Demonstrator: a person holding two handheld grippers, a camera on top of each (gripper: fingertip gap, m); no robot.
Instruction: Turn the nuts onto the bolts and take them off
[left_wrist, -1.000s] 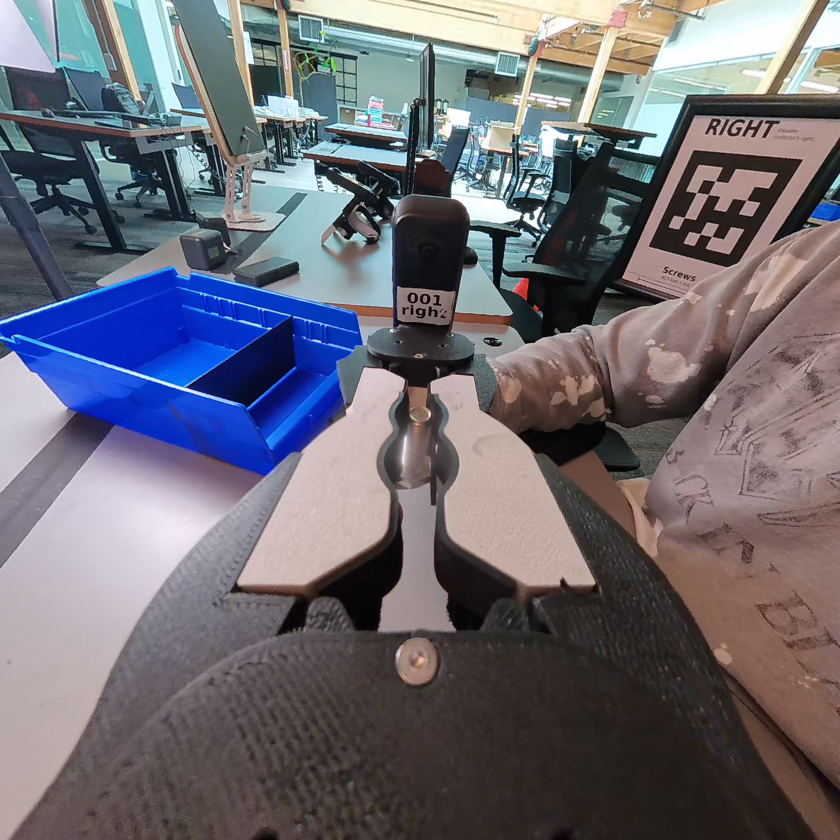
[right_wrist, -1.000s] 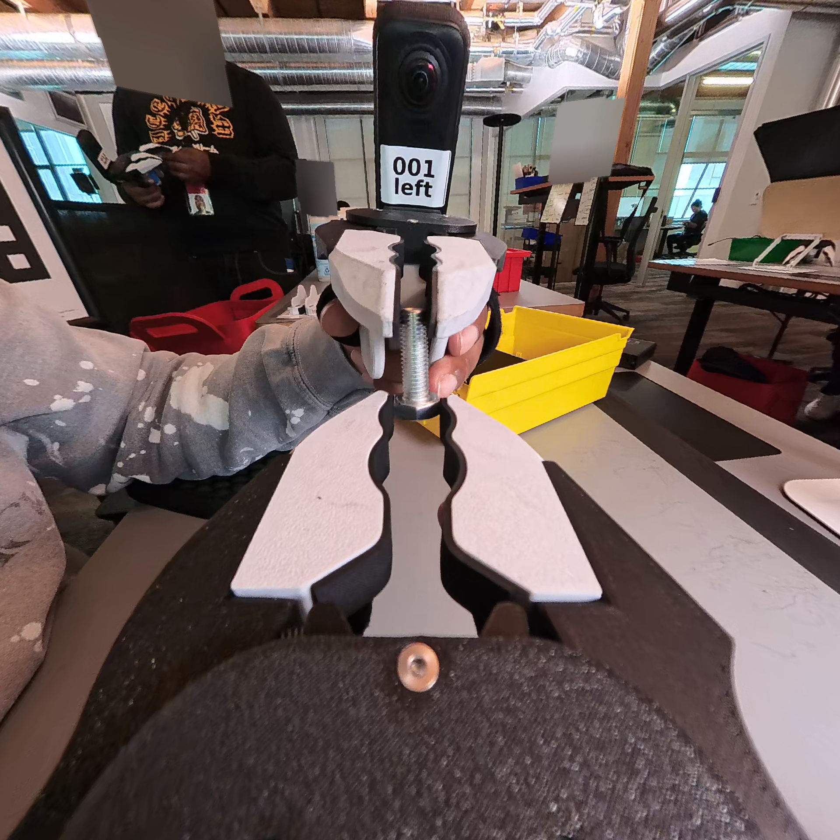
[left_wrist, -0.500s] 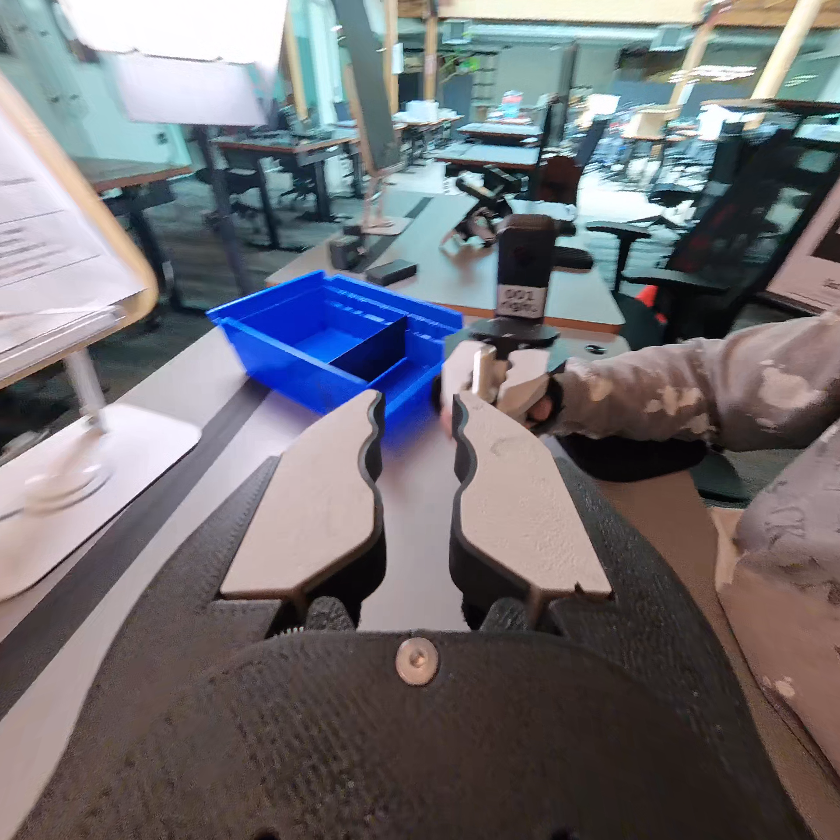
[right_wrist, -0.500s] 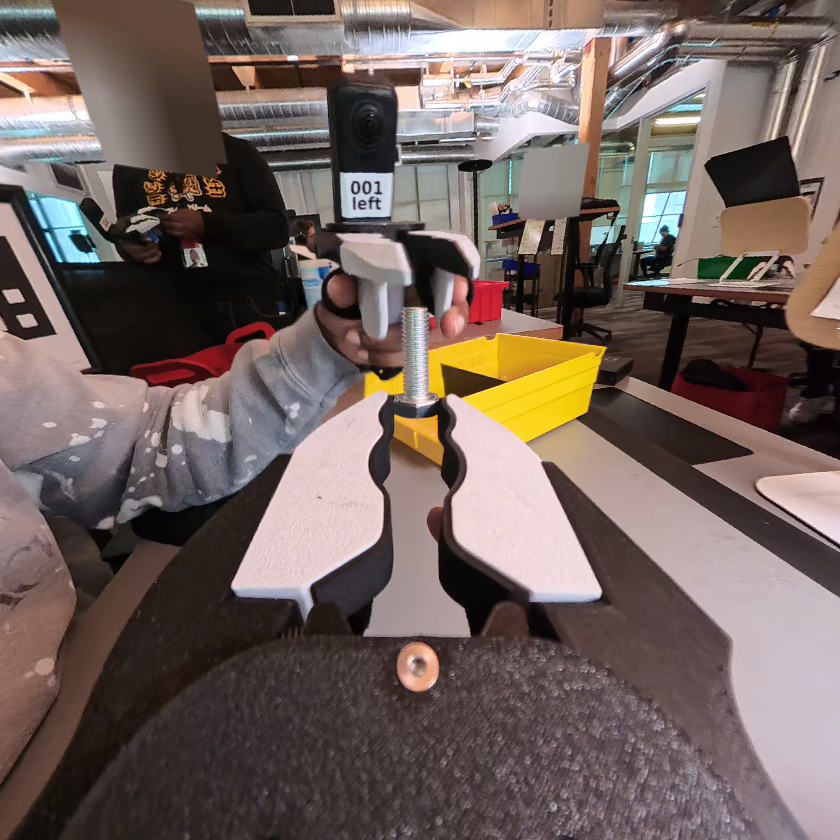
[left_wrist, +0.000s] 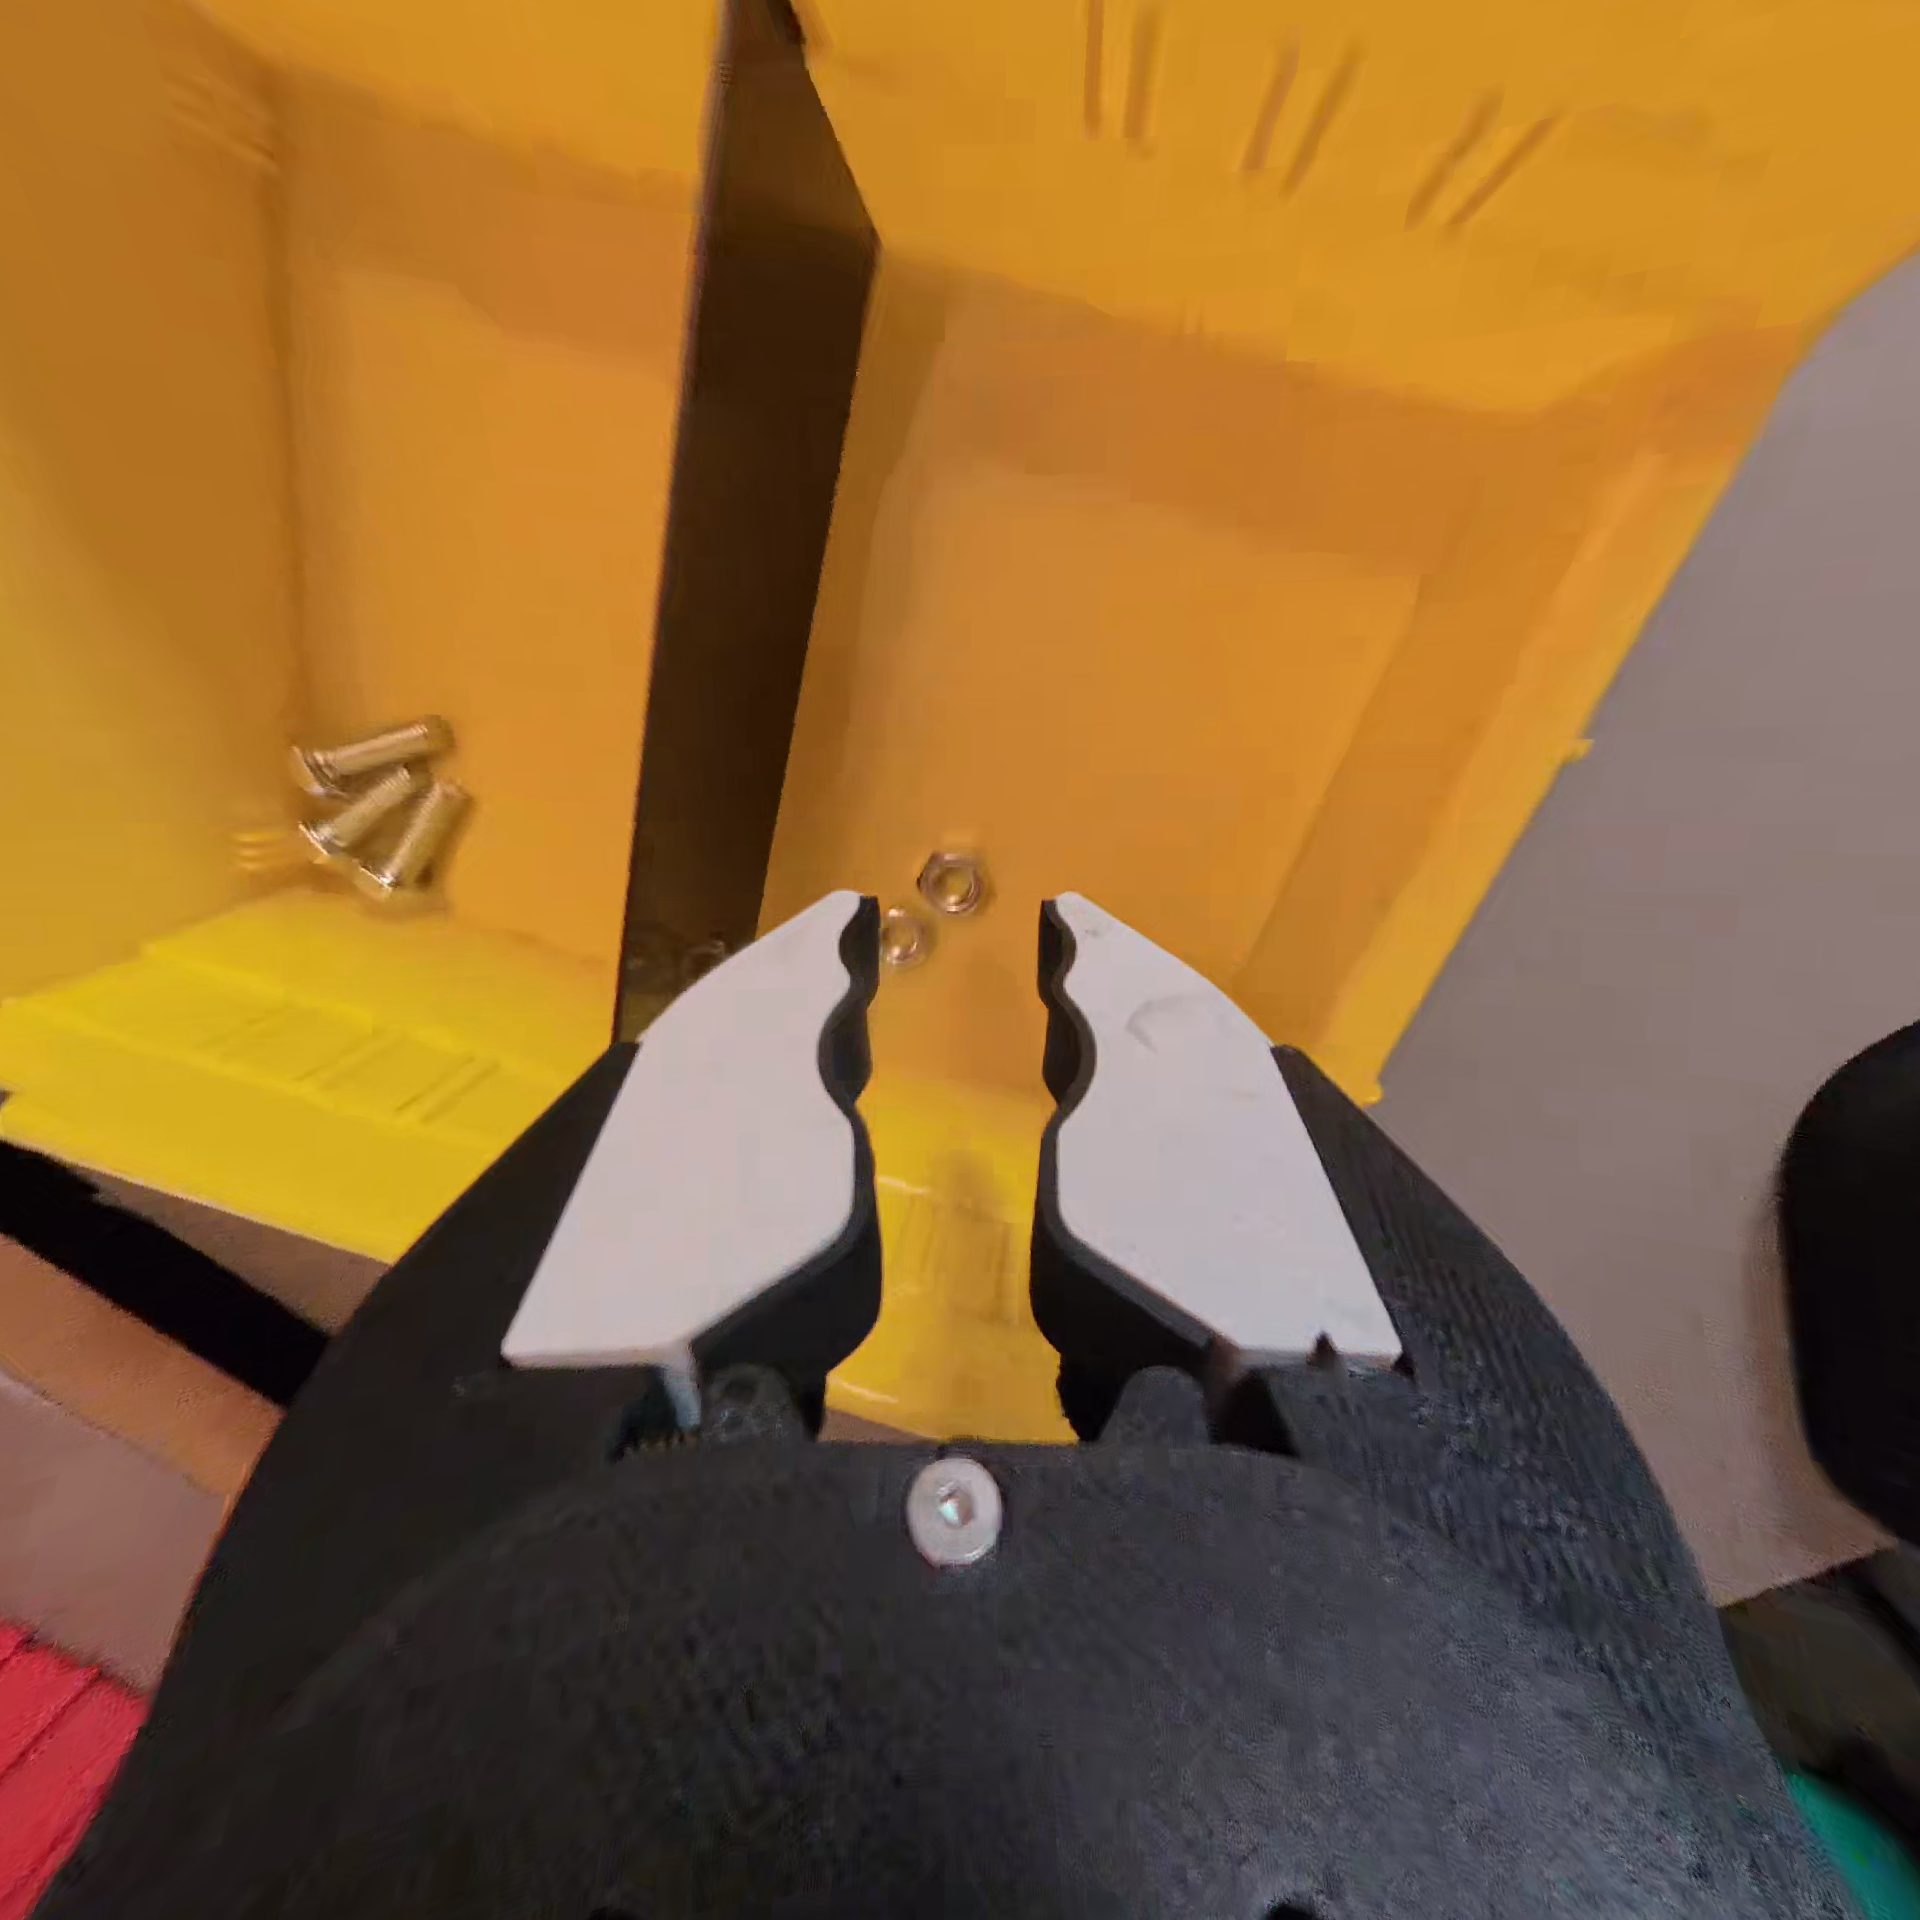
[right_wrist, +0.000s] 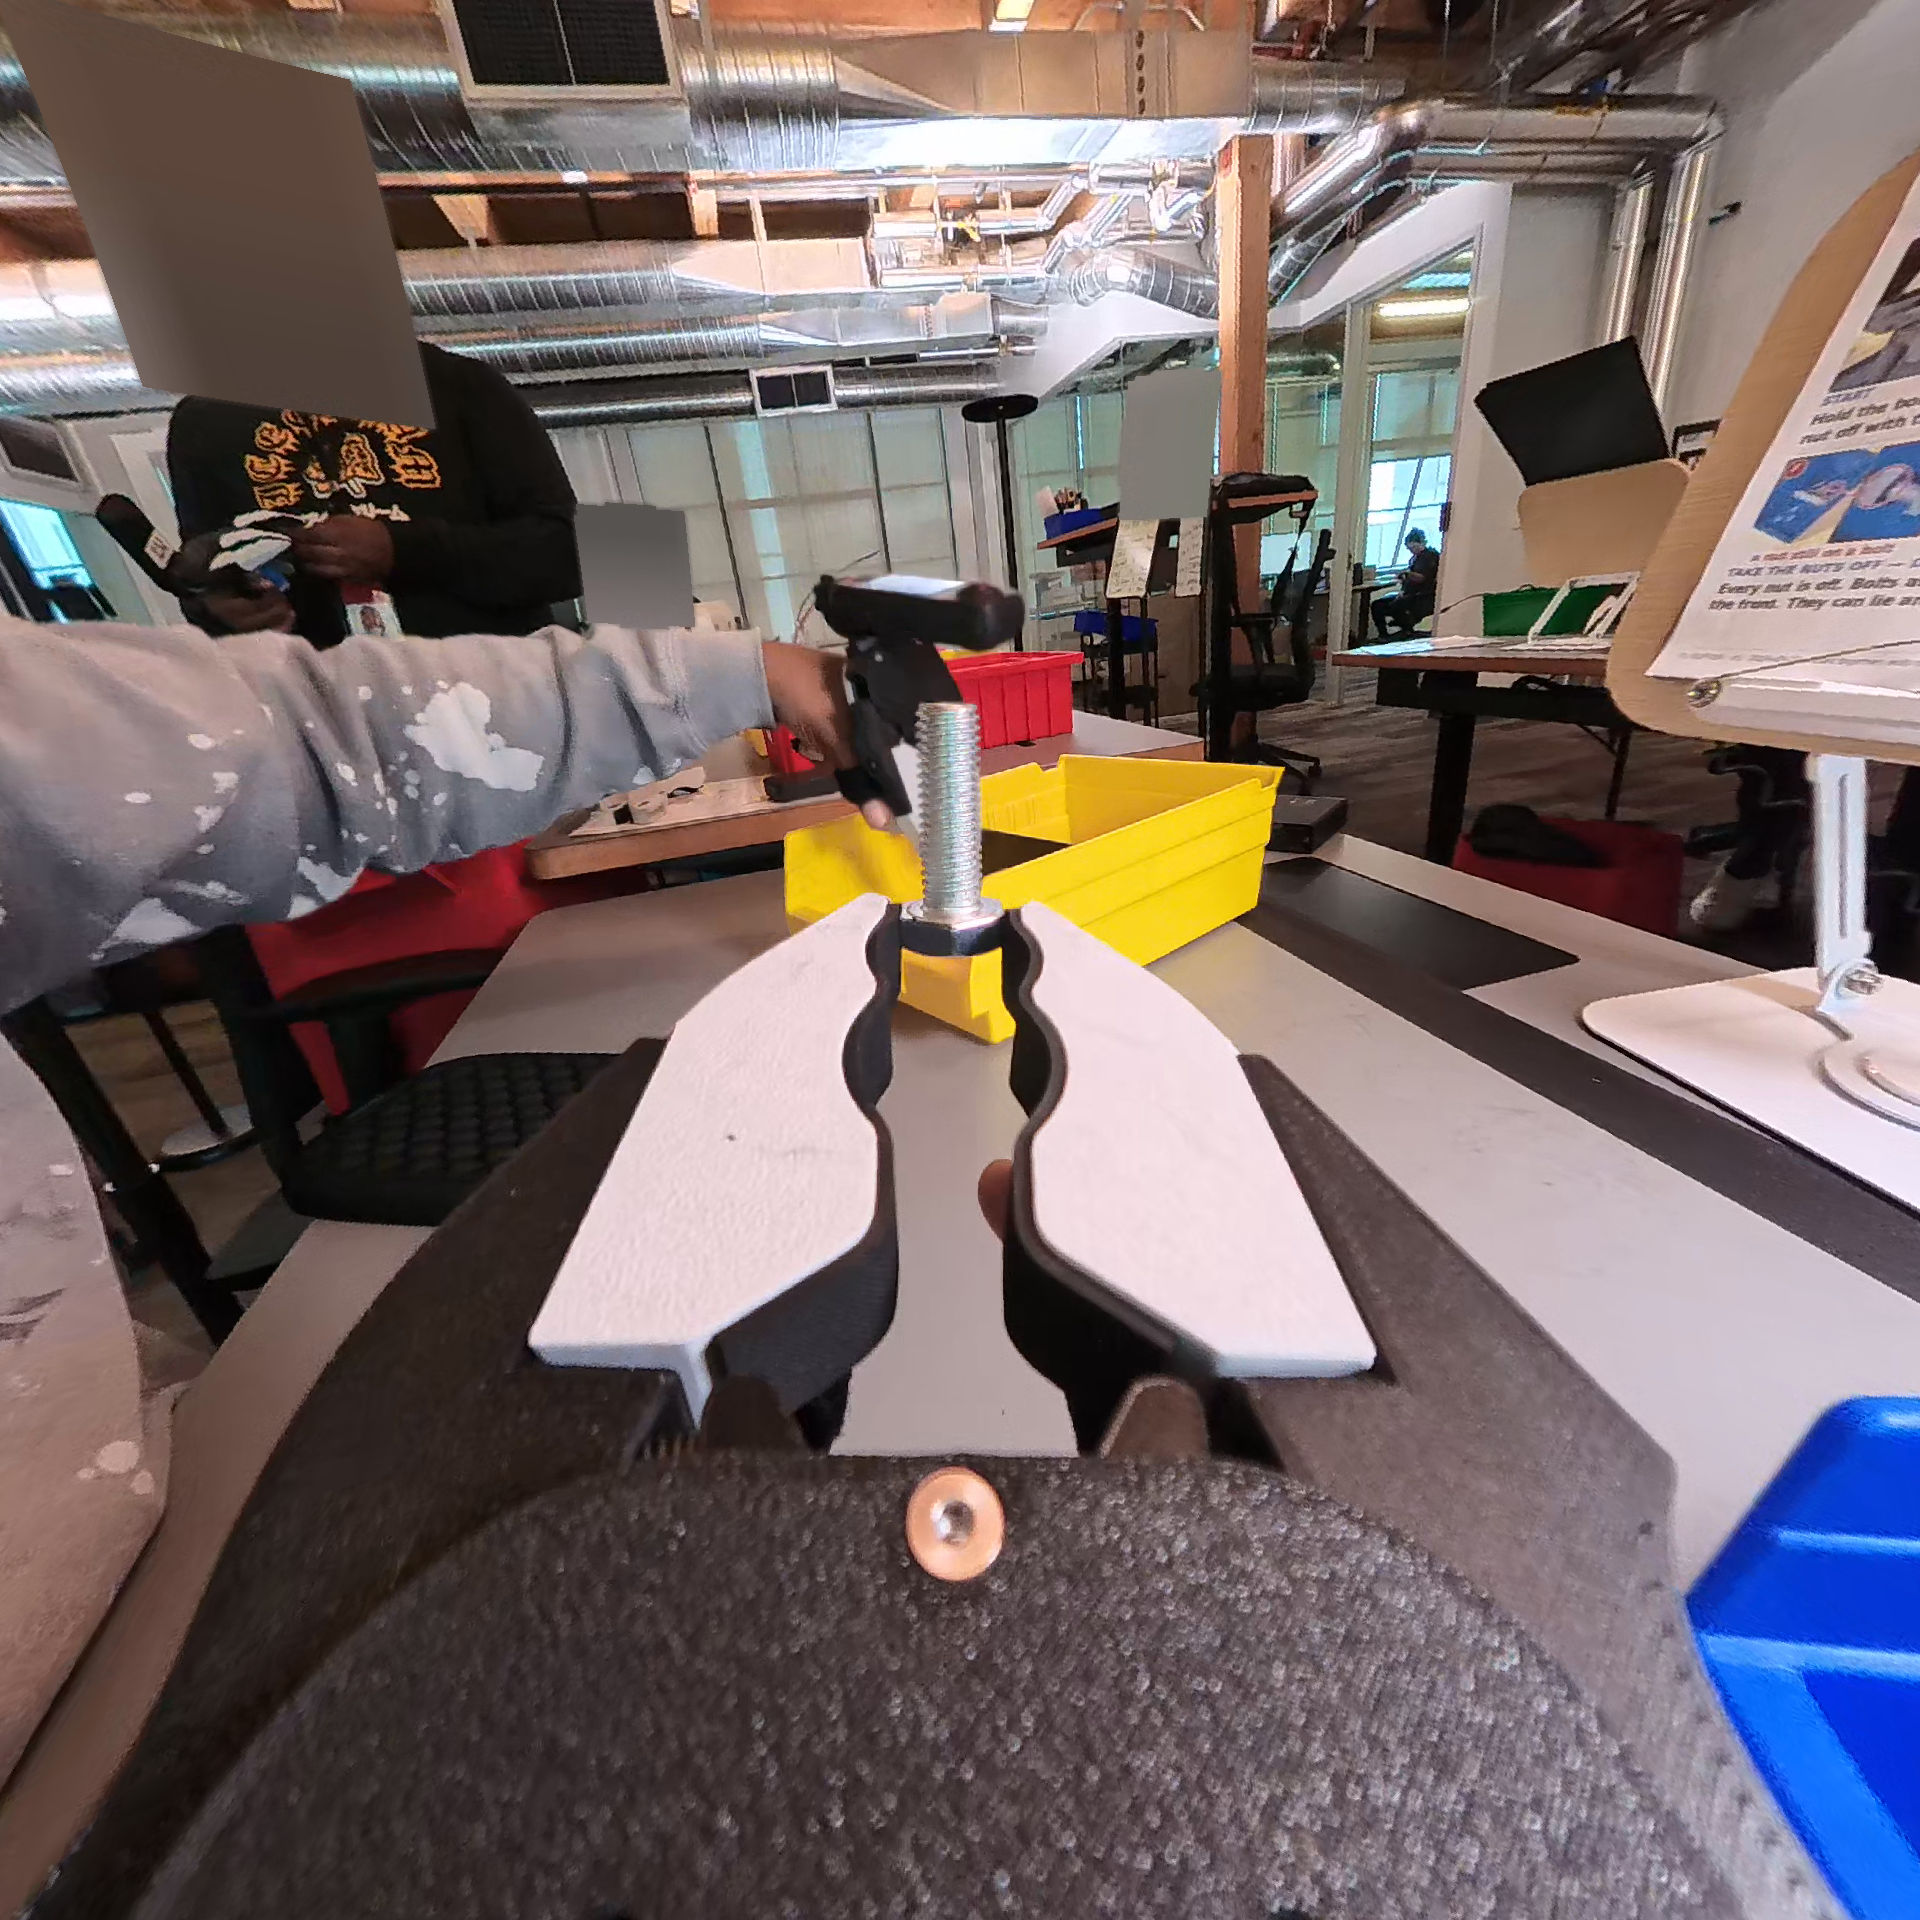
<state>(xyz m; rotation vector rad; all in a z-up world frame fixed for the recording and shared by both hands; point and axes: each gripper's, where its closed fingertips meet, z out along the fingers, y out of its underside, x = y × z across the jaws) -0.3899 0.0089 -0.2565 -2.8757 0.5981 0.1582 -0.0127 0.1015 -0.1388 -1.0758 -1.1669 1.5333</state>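
Yellow bin (left_wrist: 1143, 520) fills the left wrist view, where the left tongs (left_wrist: 951, 914) hang open over two nuts (left_wrist: 930, 909) right of the black divider (left_wrist: 758, 468); several bolts (left_wrist: 384, 805) lie in the left compartment. Only the right wrist view shows the right tongs (right_wrist: 951, 920) gripping an upright bolt (right_wrist: 949, 805) by its head above the surface (right_wrist: 1455, 1195). A second ago the left tongs were on this bolt.

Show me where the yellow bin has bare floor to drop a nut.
In the yellow bin, right of the black divider, the floor is bare beyond the two nuts near the left gripper, up to the far wall. Left of the divider, the bolts crowd the near corner; the rest there is bare.
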